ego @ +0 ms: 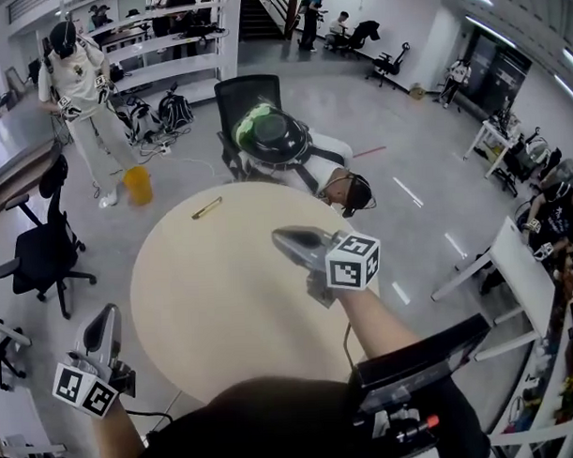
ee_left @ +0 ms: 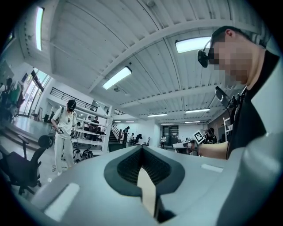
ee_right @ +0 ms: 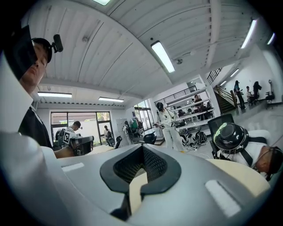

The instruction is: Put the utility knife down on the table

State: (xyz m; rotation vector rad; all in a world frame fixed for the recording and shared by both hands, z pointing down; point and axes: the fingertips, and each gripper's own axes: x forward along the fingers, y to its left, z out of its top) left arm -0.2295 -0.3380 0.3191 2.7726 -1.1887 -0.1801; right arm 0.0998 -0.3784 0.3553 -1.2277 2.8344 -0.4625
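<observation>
While my left gripper (ego: 107,316) and right gripper (ego: 281,237) are both closed on nothing, the utility knife (ego: 207,208) lies flat on the round table (ego: 223,301) near its far edge, apart from both. It sits ahead and left of the right gripper, the nearer one. Its long axis runs diagonally, so I judge it already set down.
</observation>
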